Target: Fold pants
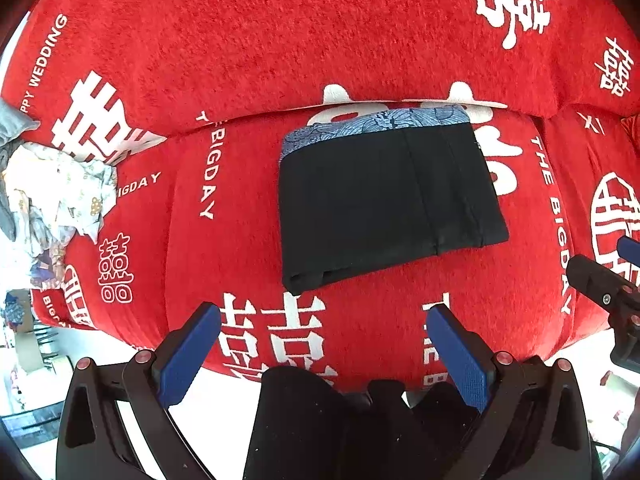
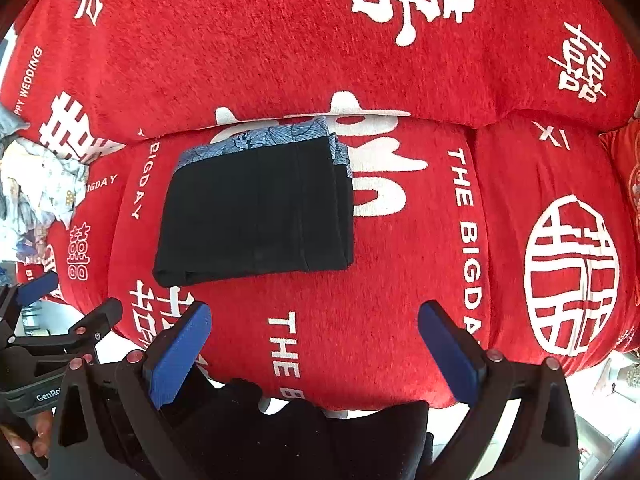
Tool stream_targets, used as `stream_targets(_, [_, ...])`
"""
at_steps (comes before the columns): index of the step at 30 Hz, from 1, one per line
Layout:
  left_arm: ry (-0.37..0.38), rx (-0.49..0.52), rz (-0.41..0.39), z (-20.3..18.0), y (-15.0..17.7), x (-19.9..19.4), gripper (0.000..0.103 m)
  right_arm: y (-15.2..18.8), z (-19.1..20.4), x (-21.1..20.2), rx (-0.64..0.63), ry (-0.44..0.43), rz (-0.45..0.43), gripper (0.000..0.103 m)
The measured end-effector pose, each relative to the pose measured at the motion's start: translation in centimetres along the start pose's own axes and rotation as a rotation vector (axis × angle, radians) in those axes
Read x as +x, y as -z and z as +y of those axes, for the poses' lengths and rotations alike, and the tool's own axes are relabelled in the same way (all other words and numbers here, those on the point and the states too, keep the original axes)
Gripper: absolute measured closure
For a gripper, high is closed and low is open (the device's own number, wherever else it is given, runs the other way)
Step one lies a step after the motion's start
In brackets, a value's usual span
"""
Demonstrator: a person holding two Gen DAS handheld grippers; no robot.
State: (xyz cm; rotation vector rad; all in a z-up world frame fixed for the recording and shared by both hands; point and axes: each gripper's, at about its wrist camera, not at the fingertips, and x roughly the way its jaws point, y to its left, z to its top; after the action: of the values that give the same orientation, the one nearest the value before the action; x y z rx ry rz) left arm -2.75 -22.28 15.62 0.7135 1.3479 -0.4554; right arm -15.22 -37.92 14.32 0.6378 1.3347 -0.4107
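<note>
Pants point(image 1: 384, 204), black, lie folded into a compact, roughly rectangular bundle on the seat of a sofa point(image 1: 248, 52) draped in a red cover printed with white characters and English words. The bundle sits toward the rear edge of the seat, its far side close against the crease where the backrest rises. A strip of blue patterned fabric point(image 1: 372, 124) shows along that far side, seemingly an inner layer or waistband, though which cannot be told. The bundle's longer axis runs left to right across the seat, and layered folded edges show at its near left corner. Both grippers hover apart from the pants, over the seat's front edge. The left gripper point(image 1: 324, 344) has its blue-padded fingers spread wide with nothing between them, and the pants lie straight ahead of it, slightly to the right. The right gripper point(image 2: 316, 344) is likewise spread wide and empty; from it the pants point(image 2: 256, 208) lie ahead and to the left, so the left gripper looks the better aligned. Judging by the tidy shape, the folding appears finished or nearly so. No containers are visible. At the seat's far left end rests a crumpled heap of pale printed cloth point(image 1: 56, 196). A fingertip of the person's hand point(image 2: 24, 444) shows on the left gripper's handle.
</note>
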Motion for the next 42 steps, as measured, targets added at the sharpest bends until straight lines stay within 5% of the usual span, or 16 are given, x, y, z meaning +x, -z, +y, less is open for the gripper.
stream_targets(30, [0.088, -0.047, 0.060, 2.4, -2.9, 7.5, 0.000, -2.1, 0.4, 4.0, 0.005, 0.081, 0.086, 0.000])
stream_targets(37, [0.257, -0.179, 0.097, 5.9, -4.8, 12.6, 0.000, -3.5, -1.7, 7.3, 0.070, -0.062, 0.107, 0.000])
stream_targets(42, [0.380, -0.212, 0.066, 8.7, -6.9, 15.8, 0.000, -5.2, -4.2, 9.9, 0.123, -0.257, 0.103, 0.000])
